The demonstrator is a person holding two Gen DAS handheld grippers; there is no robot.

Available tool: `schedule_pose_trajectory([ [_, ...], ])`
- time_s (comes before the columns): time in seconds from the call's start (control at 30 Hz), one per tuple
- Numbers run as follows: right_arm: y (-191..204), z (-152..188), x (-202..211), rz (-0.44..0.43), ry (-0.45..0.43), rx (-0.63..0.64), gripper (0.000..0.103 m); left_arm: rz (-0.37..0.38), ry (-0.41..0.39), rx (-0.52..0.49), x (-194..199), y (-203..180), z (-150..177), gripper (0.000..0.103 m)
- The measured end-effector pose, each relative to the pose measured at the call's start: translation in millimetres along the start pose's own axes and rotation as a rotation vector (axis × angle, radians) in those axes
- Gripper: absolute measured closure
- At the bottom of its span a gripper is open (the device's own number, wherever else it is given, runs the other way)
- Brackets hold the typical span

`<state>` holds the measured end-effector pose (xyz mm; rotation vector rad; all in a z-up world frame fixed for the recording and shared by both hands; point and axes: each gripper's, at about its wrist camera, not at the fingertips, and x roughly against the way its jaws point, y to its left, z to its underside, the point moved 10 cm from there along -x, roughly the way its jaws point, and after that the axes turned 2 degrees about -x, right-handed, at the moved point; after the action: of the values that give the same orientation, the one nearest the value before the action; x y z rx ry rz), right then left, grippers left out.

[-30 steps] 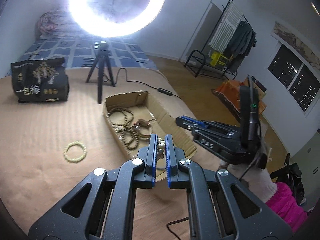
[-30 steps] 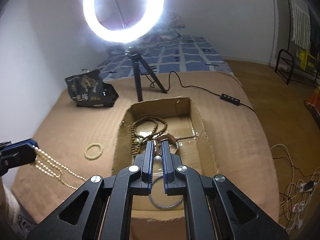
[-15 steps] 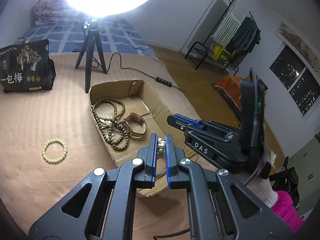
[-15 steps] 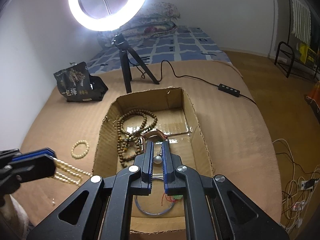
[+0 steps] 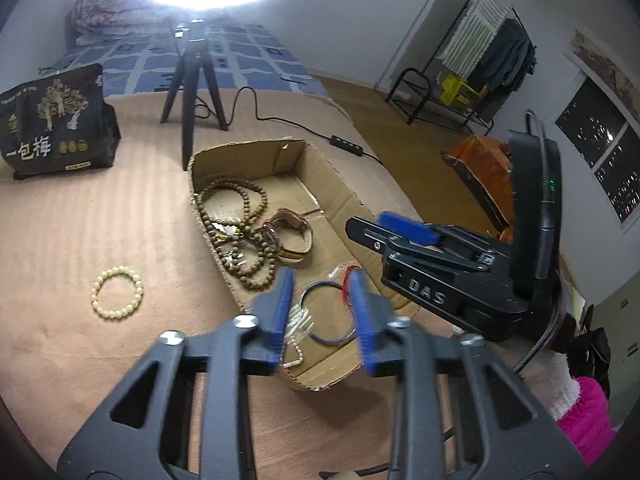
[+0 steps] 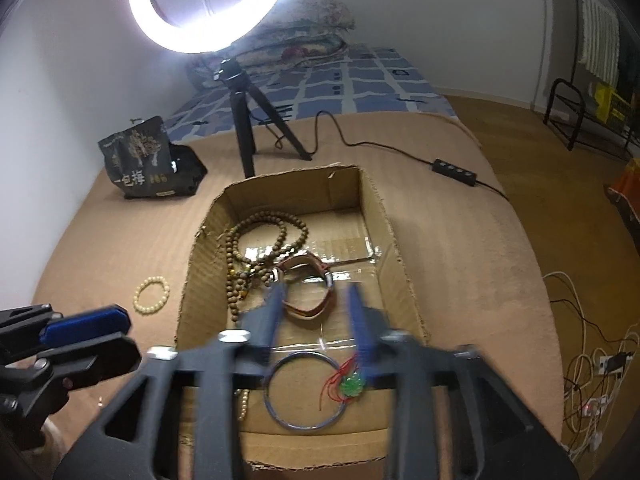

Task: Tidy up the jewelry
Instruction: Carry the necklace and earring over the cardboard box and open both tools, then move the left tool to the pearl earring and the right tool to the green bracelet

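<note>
A shallow cardboard box point(image 5: 320, 156) point(image 6: 384, 220) lies on the tan blanket. It holds brown bead strings point(image 5: 240, 232) point(image 6: 260, 240), a leather watch point(image 5: 292, 236) point(image 6: 308, 292), a blue bangle point(image 5: 332, 312) point(image 6: 304, 392) with a red-corded green charm point(image 6: 352, 384), and a pearl necklace point(image 5: 298, 324) point(image 6: 243, 404). My left gripper point(image 5: 320, 300) is open above the box's near end. My right gripper point(image 6: 314, 308) is open over the box and also shows in the left wrist view point(image 5: 384, 228). A cream bead bracelet point(image 5: 117, 294) point(image 6: 152, 294) lies on the blanket left of the box.
A ring light on a black tripod point(image 5: 192, 92) point(image 6: 248, 136) stands behind the box, its cable and switch point(image 6: 454, 172) trailing right. A black snack bag point(image 5: 56, 120) point(image 6: 148, 160) stands at the back left. Cables and a power strip point(image 6: 592, 380) lie on the floor to the right.
Both grippers have opened. The pearl necklace has dropped from my left gripper into the box's near end, and the pendant has dropped from my right gripper by the bangle.
</note>
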<state>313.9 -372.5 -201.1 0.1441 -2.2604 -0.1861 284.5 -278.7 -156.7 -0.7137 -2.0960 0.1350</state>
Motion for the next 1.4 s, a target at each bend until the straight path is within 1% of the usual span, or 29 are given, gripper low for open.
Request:
schedule_pose_trajectory([
  [0.03, -2, -1, 2, 0.01, -0.009, -0.003, 0.05, -0.004, 0.0, 0.0, 1, 2, 0, 0.071],
  [0.1, -4, -3, 5, 0.016, -0.016, -0.01, 0.05, -0.018, -0.003, -0.003, 3, 5, 0, 0.071],
  [0.2, -6, -4, 8, 0.026, -0.021, -0.019, 0.045, -0.024, -0.006, -0.007, 7, 8, -1, 0.071],
  [0.57, 3, -7, 27, 0.046, -0.043, 0.014, 0.044, -0.041, -0.012, -0.035, 26, 10, 4, 0.071],
  [0.67, 7, -7, 35, 0.05, -0.053, 0.022, 0.044, -0.063, -0.014, -0.047, 35, 17, 7, 0.07],
  [0.73, 10, -8, 40, 0.047, -0.061, 0.027, 0.044, -0.091, -0.024, -0.064, 44, 24, 9, 0.07],
  [0.77, 12, -8, 43, 0.045, -0.066, 0.03, 0.044, -0.101, -0.029, -0.068, 47, 27, 9, 0.064],
  [0.83, 16, -9, 48, 0.04, -0.075, 0.037, 0.044, -0.119, -0.047, -0.076, 56, 36, 9, 0.061],
  [0.93, 24, -9, 55, 0.034, -0.086, 0.049, 0.043, -0.147, -0.059, -0.084, 71, 52, 10, 0.061],
  [1.13, 41, -8, 67, 0.003, -0.112, 0.06, 0.04, -0.199, -0.078, -0.051, 102, 93, 15, 0.061],
  [1.4, 77, -5, 73, -0.061, -0.121, 0.087, 0.04, -0.246, -0.07, -0.06, 125, 123, 40, 0.061],
])
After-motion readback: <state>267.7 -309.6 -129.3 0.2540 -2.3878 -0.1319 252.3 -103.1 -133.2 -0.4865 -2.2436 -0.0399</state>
